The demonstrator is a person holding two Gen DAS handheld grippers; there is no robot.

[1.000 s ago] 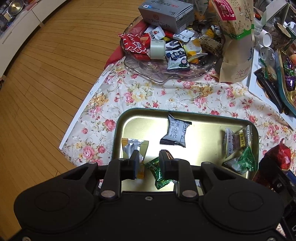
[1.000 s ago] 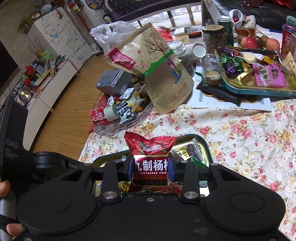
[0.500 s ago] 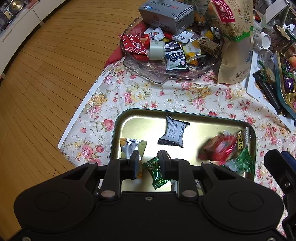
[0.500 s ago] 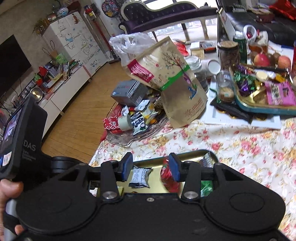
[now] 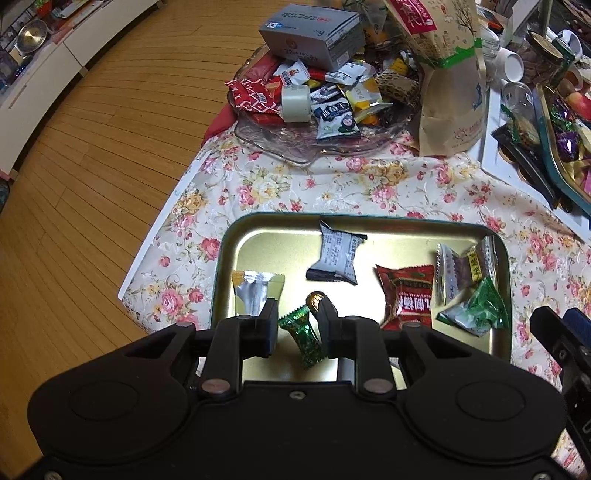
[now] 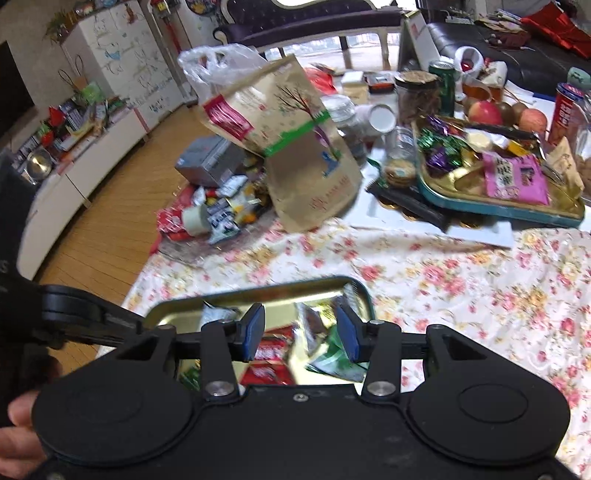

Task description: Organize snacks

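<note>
A gold tray with a green rim sits on the floral cloth. My left gripper hovers over its near left part, jaws narrowly apart. A green twist candy lying in the tray shows between them, and a gap separates it from the left finger. A red snack packet lies flat in the tray's right half. My right gripper stands open above that tray with nothing between its blue pads, and the red packet is below them. A grey-white packet, a silver one and a green one also lie in the tray.
A glass dish heaped with snacks, a tape roll and a grey box stands behind the tray, with a tall kraft bag beside it. A second tray of sweets, jars and fruit fills the back right. The table edge drops to wood floor on the left.
My right gripper opened and let go of the red packet, which dropped into the tray's right half. The left gripper barely moved.
</note>
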